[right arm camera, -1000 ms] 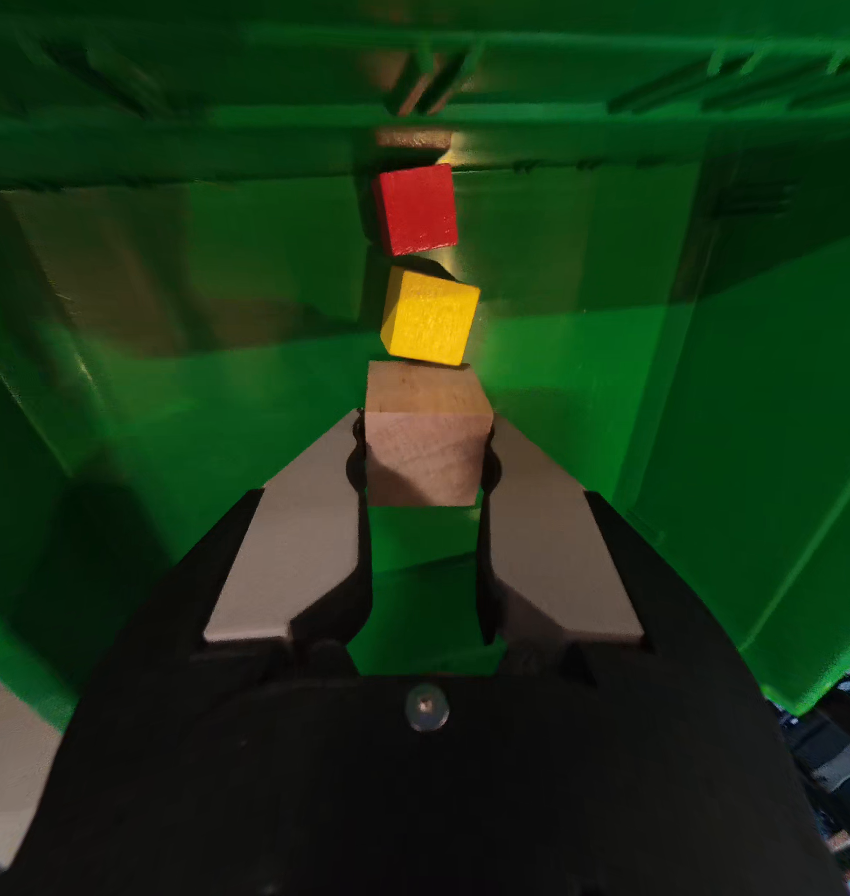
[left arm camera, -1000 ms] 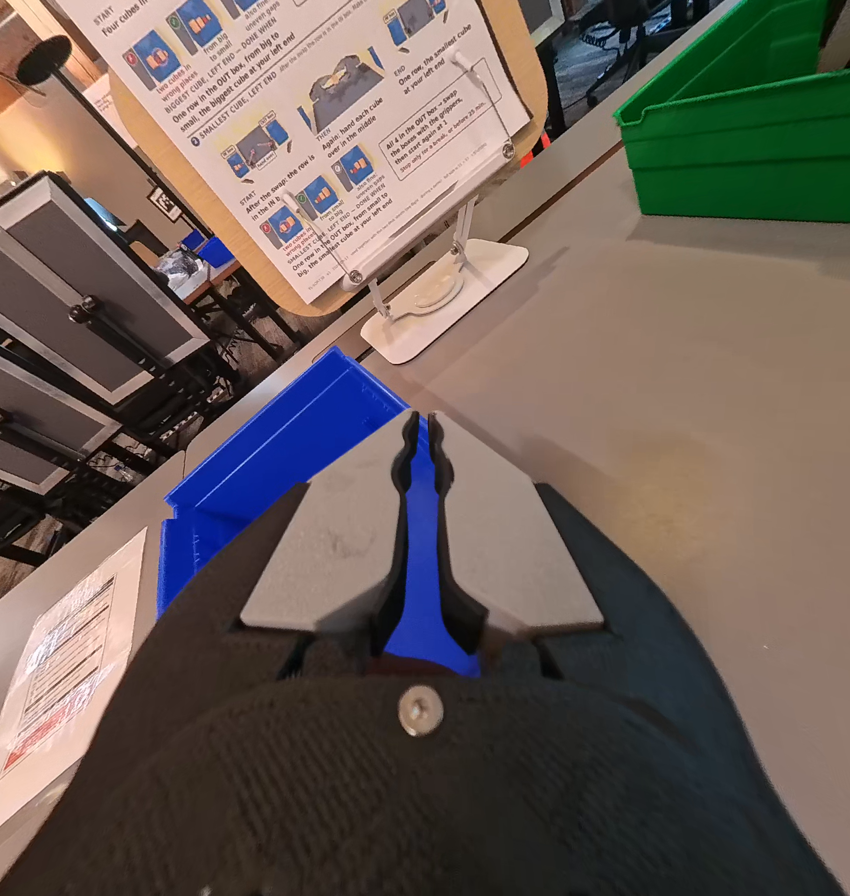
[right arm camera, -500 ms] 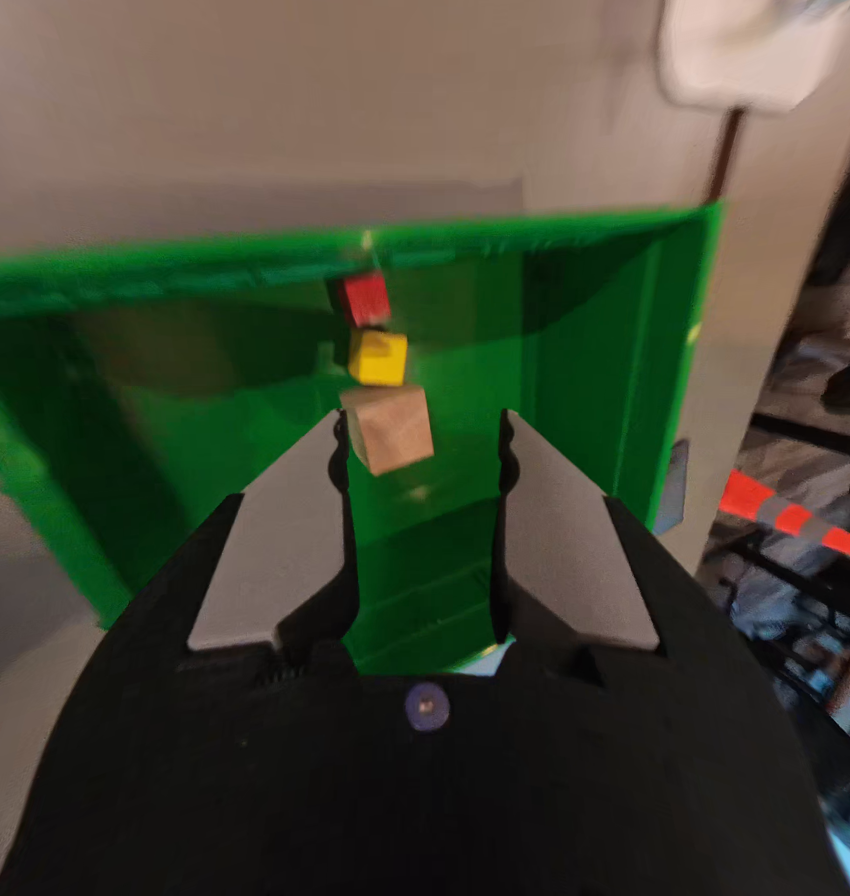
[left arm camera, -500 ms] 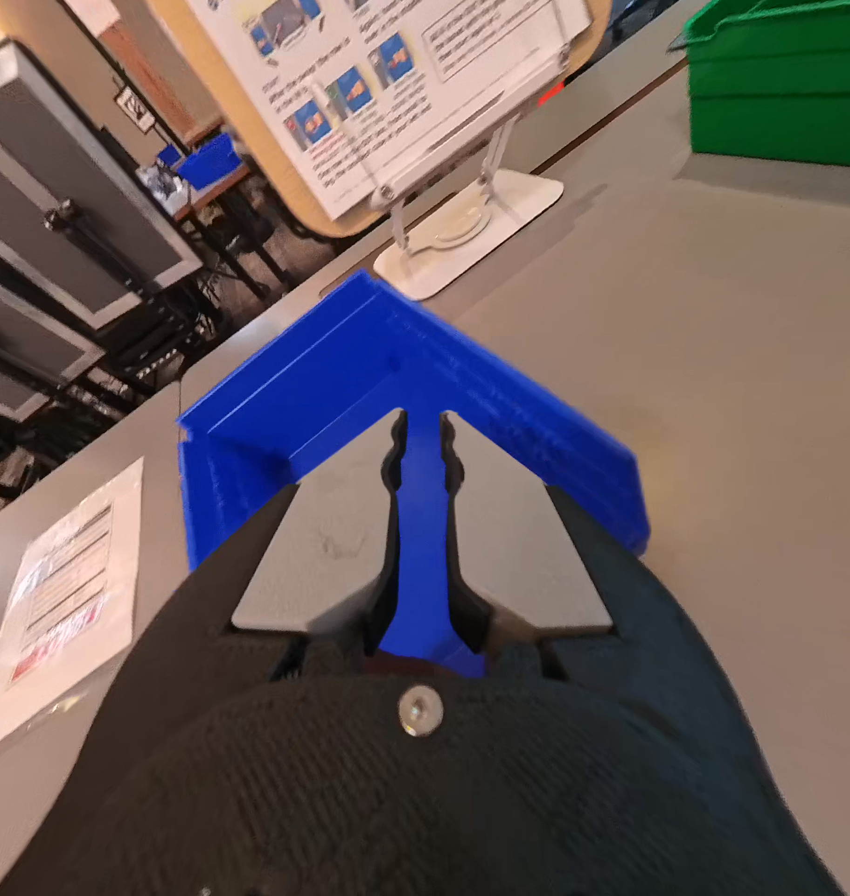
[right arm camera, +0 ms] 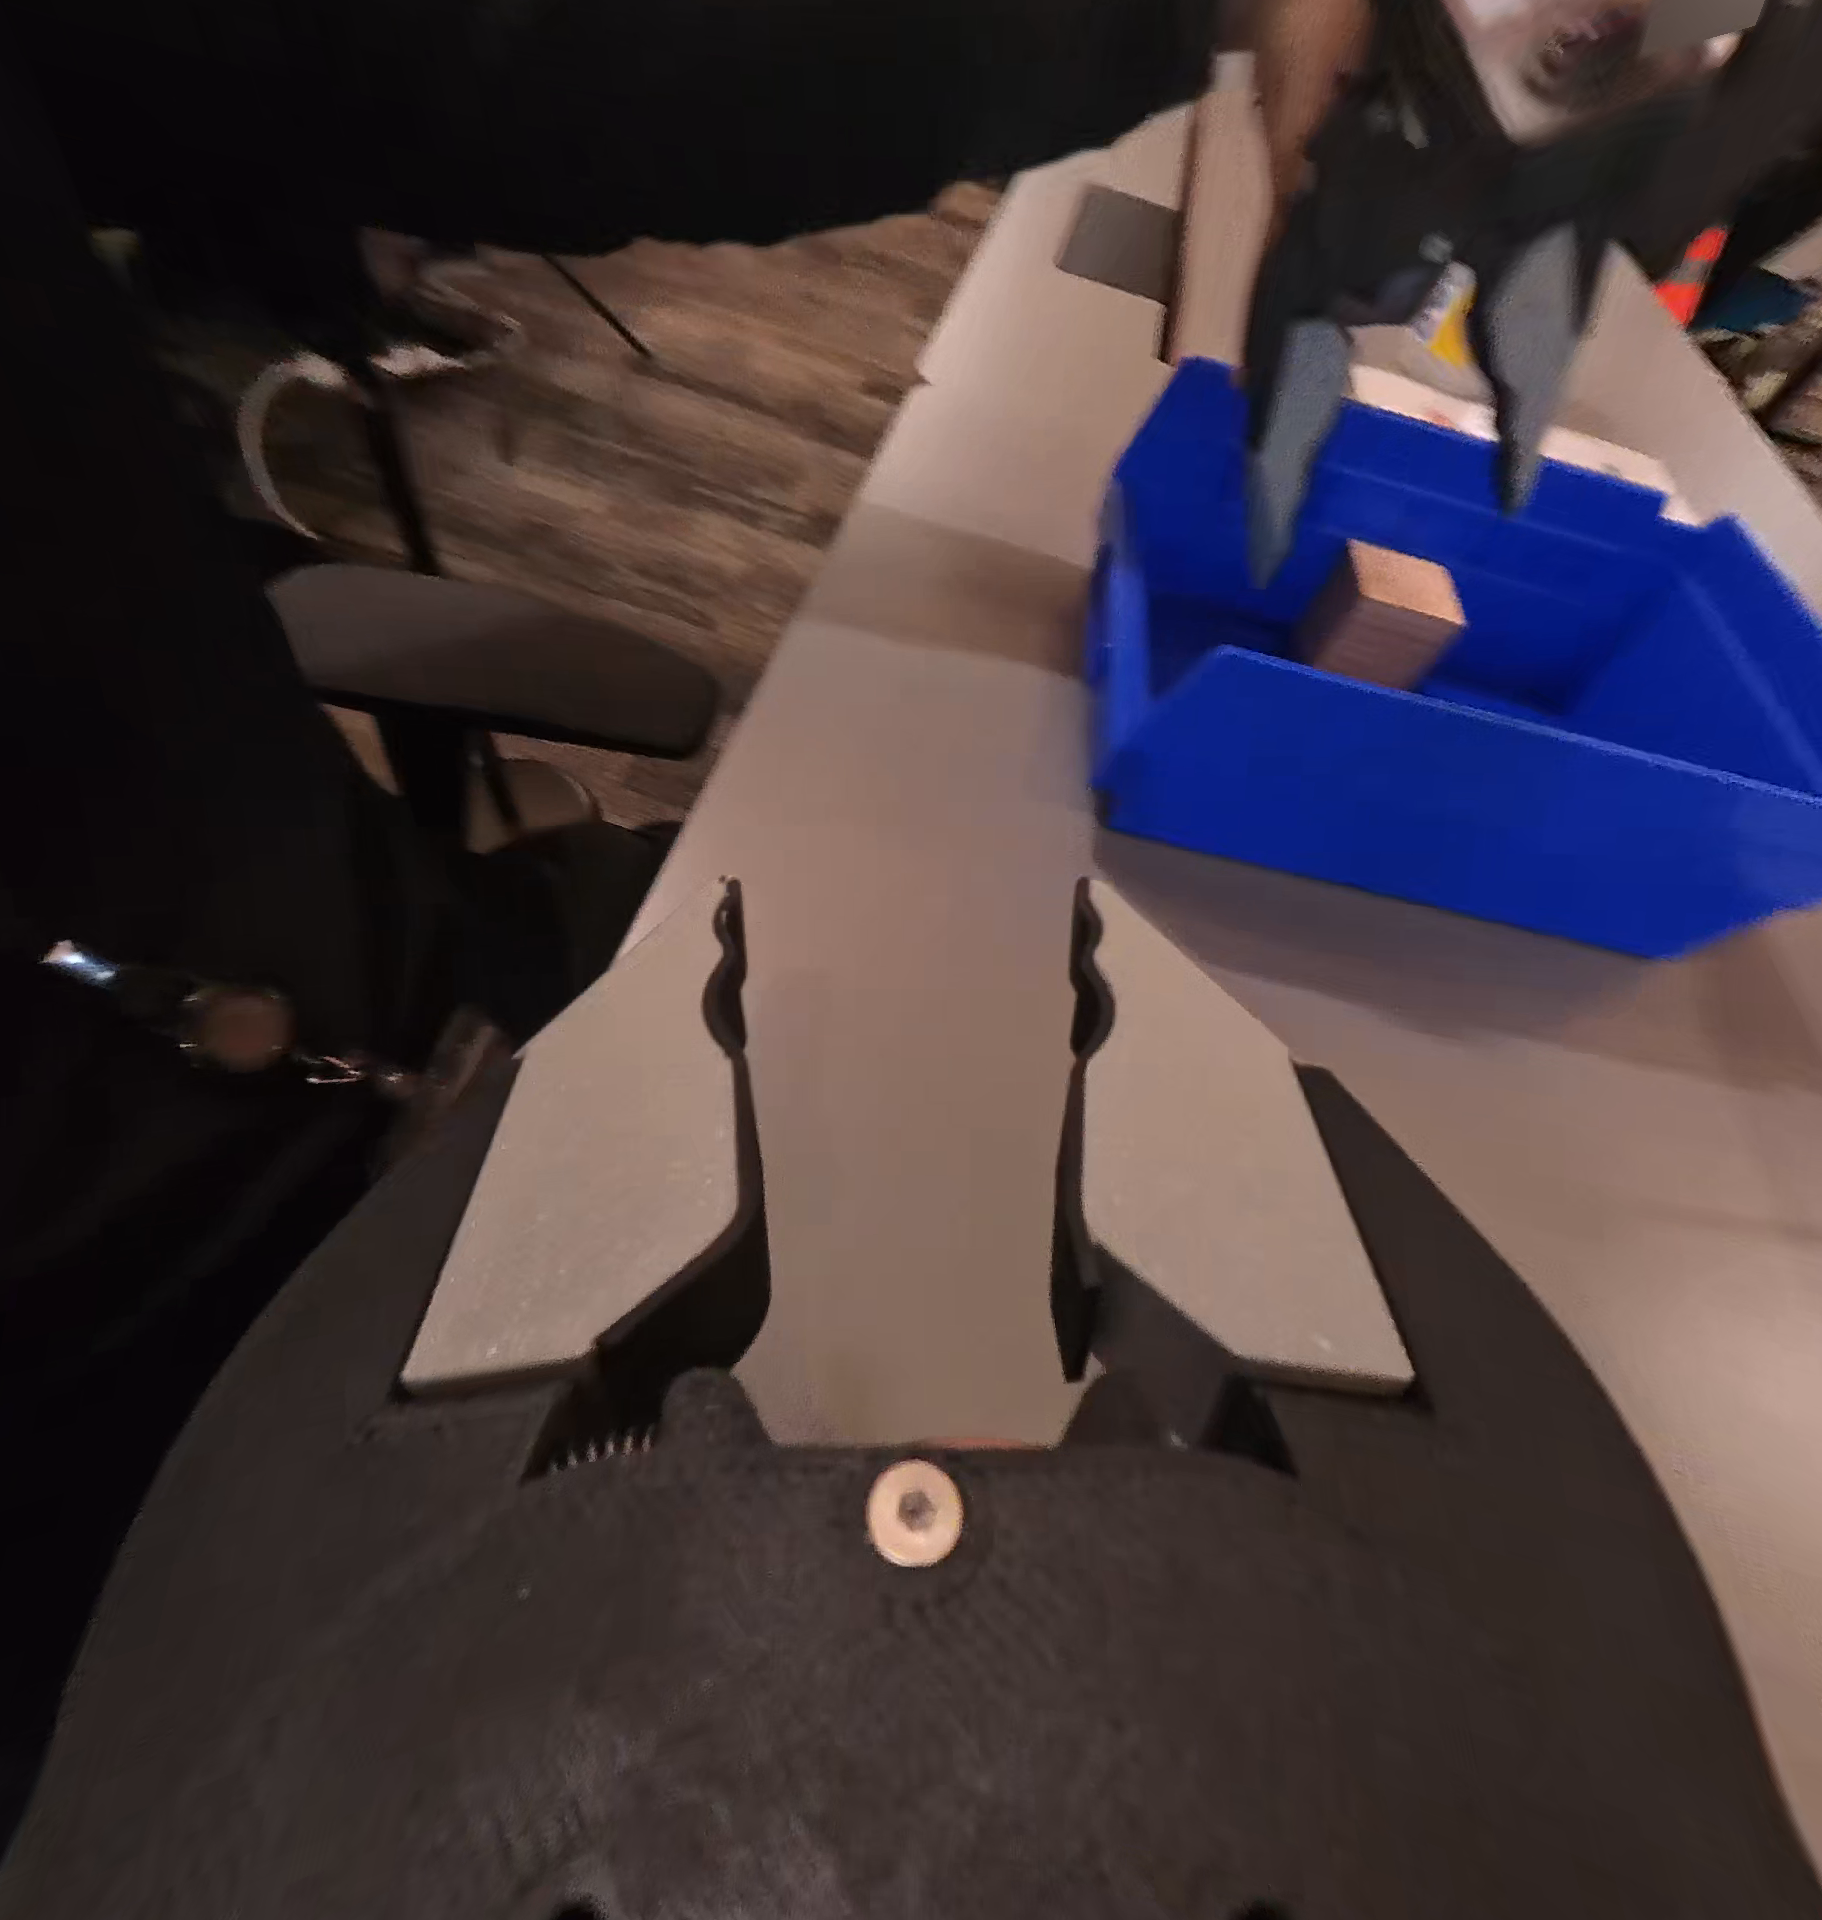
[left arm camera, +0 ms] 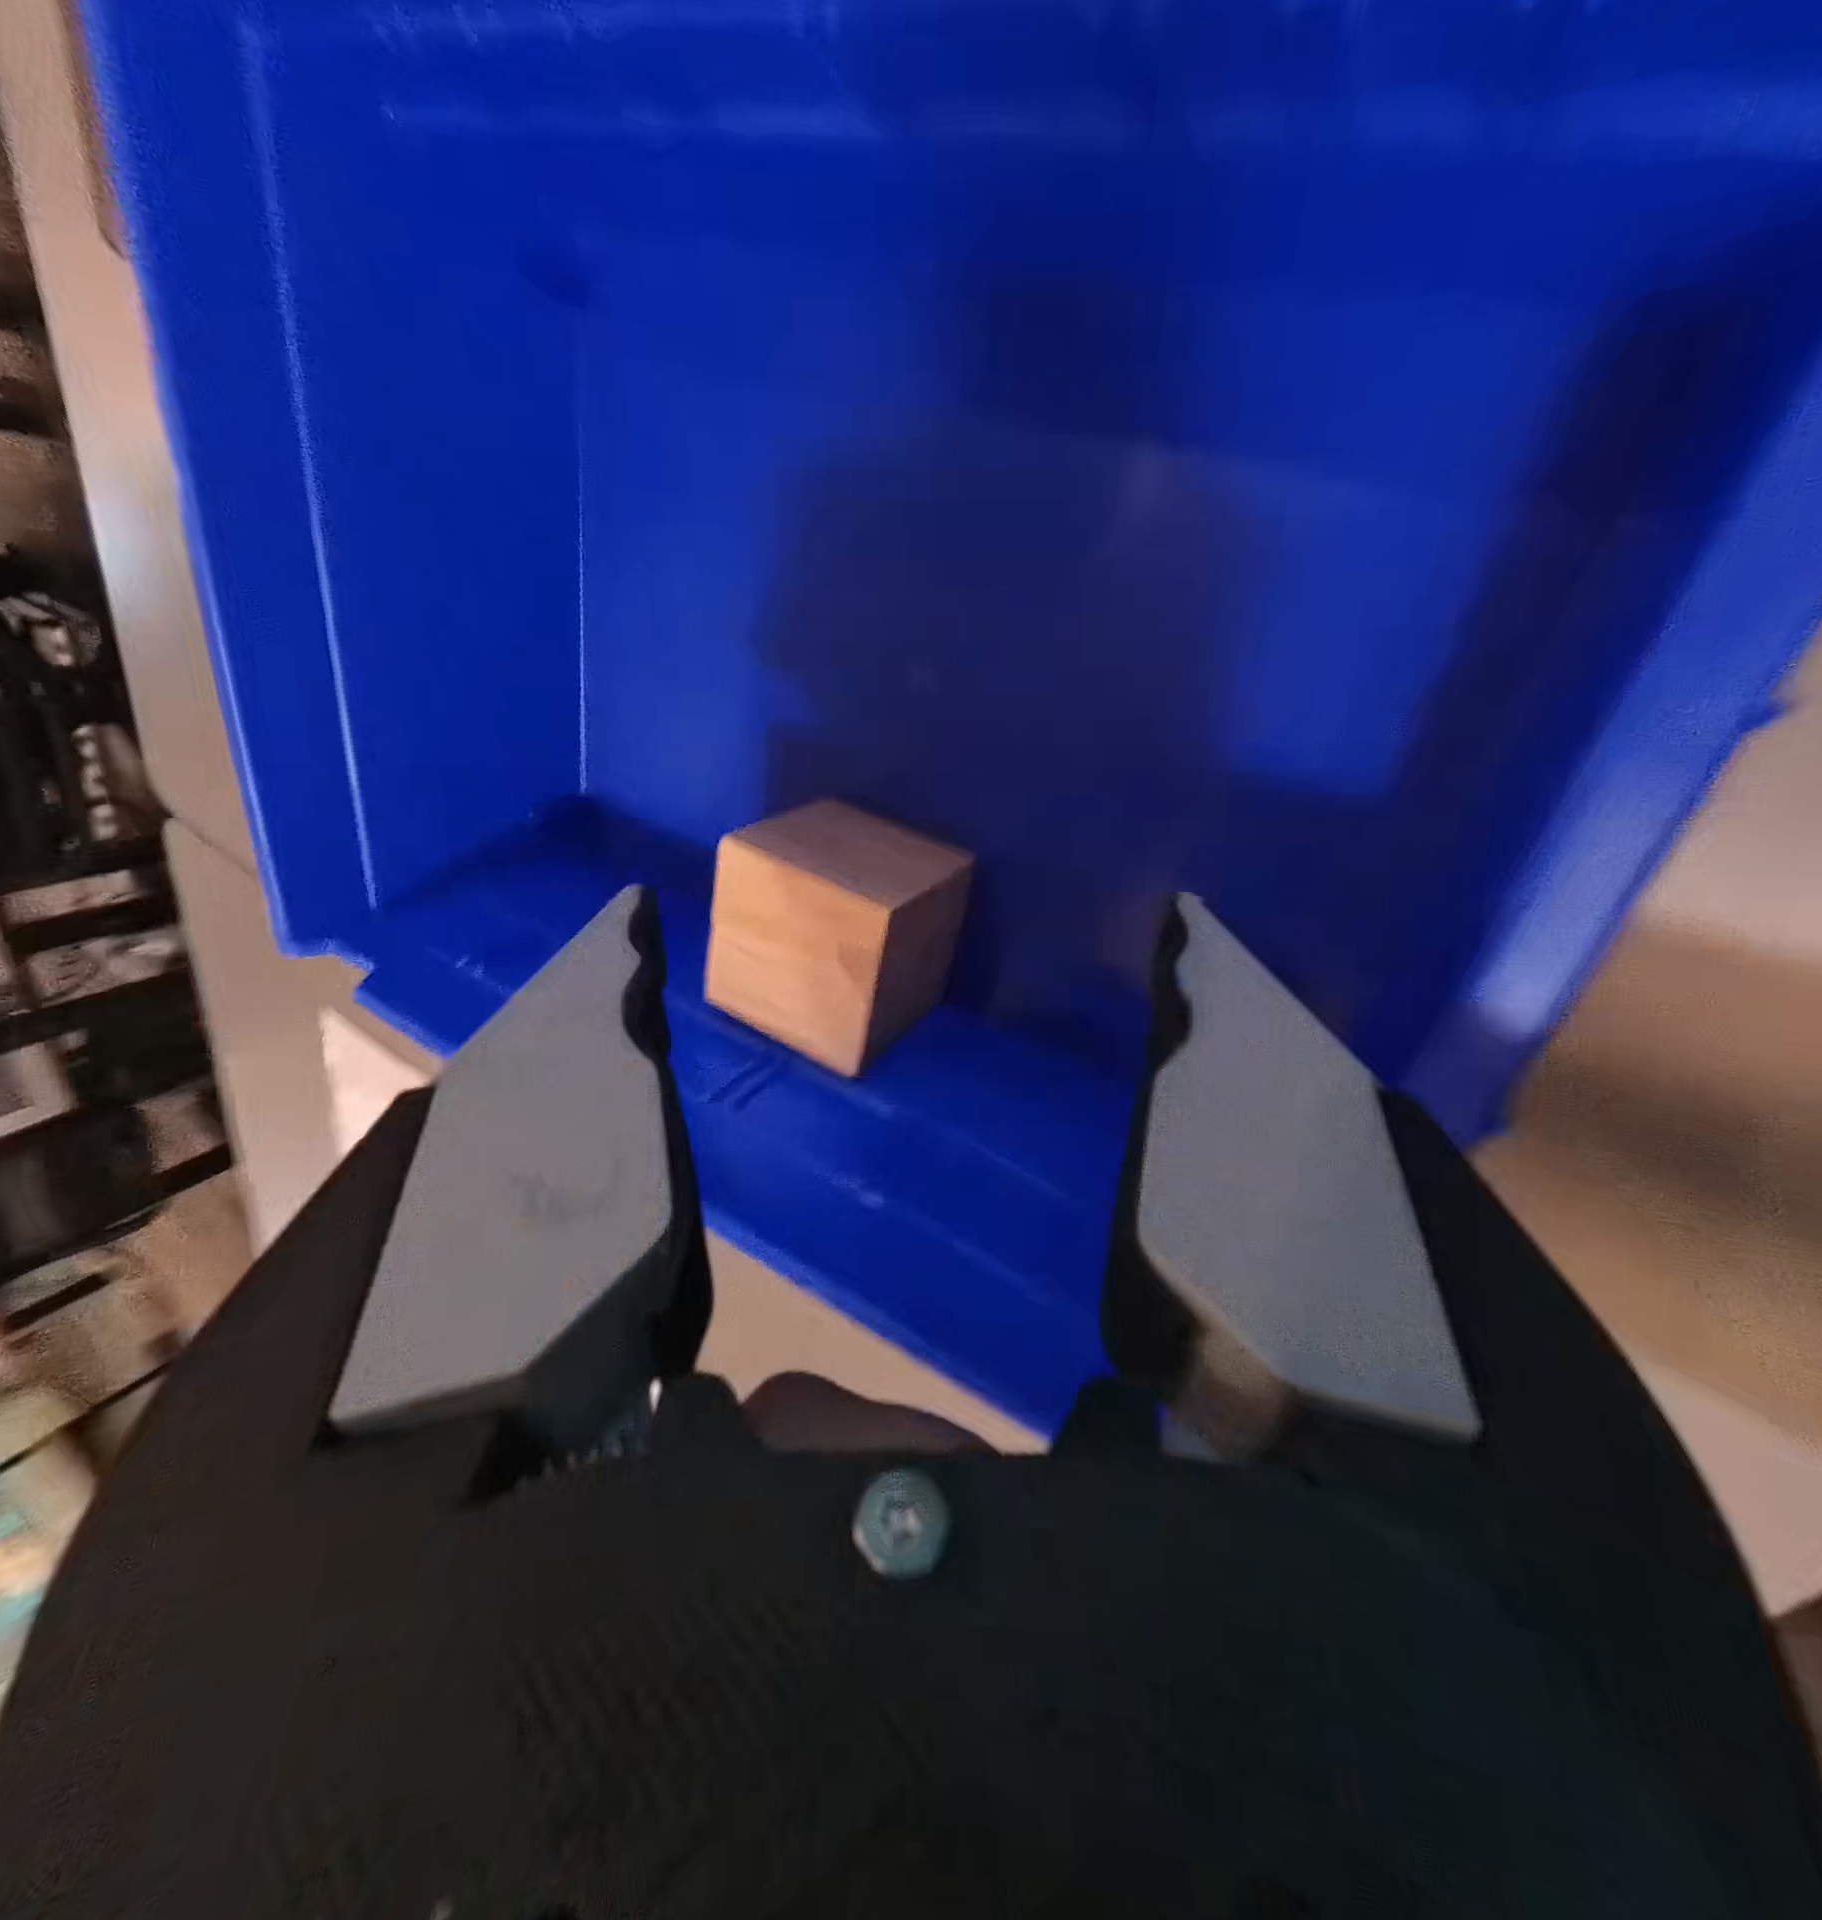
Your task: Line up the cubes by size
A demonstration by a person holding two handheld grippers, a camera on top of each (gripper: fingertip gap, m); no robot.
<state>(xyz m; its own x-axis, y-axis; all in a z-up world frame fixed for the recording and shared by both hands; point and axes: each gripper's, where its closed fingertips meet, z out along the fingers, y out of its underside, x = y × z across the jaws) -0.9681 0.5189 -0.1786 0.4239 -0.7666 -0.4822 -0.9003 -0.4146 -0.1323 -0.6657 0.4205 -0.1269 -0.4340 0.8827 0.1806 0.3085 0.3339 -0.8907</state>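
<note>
on the grey table (right arm camera: 886, 790) the blue bin (left arm camera: 990, 416) holds one wooden cube (left arm camera: 834, 930), near its low front edge. the left gripper (left arm camera: 902, 925) hangs over it, fingers apart, cube toward 11 o'clock; closing off-centre may push it aside. the right gripper (right arm camera: 902, 914) is spread, empty.

Wooden cube (left arm camera: 836, 933) in bin (left arm camera: 990, 416) at frame centre, bin on surface (right arm camera: 886, 790), upper right in right wrist view, chair (right arm camera: 491, 655) left.
</note>
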